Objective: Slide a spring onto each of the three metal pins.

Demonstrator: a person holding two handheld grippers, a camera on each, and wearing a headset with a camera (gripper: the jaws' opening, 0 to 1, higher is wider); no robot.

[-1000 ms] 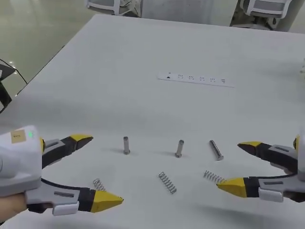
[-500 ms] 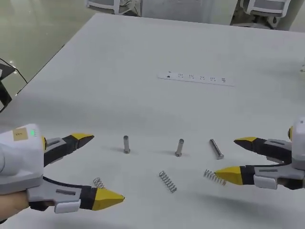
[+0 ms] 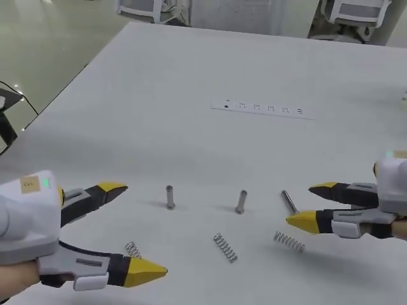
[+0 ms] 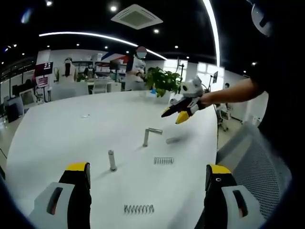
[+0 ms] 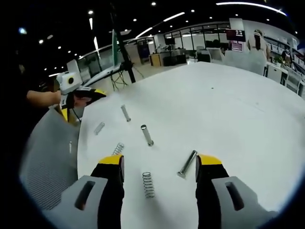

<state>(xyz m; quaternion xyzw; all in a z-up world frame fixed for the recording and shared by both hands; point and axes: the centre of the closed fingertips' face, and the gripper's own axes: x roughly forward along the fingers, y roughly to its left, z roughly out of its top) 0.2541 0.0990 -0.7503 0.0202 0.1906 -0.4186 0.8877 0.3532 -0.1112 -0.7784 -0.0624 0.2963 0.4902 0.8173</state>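
Note:
Three metal pins are on the white table: the left pin (image 3: 170,196) and middle pin (image 3: 241,201) stand upright, and the right pin (image 3: 289,201) lies on its side. Three springs lie in front of them: the left spring (image 3: 133,249), the middle spring (image 3: 224,246) and the right spring (image 3: 289,241). My left gripper (image 3: 137,230) is open near the left spring, holding nothing. My right gripper (image 3: 305,204) is open just right of the lying pin, above the right spring. In the right gripper view the lying pin (image 5: 187,164) and a spring (image 5: 147,184) sit between the jaws.
A white power strip (image 3: 262,108) lies flat further back on the table. Office chairs (image 3: 353,16) stand beyond the far edge. The table's left edge (image 3: 70,79) runs diagonally, with floor beyond it.
My right gripper has moved left and up, off the right spring and toward the lying pin, and its jaws have narrowed somewhat. The left gripper has barely moved.

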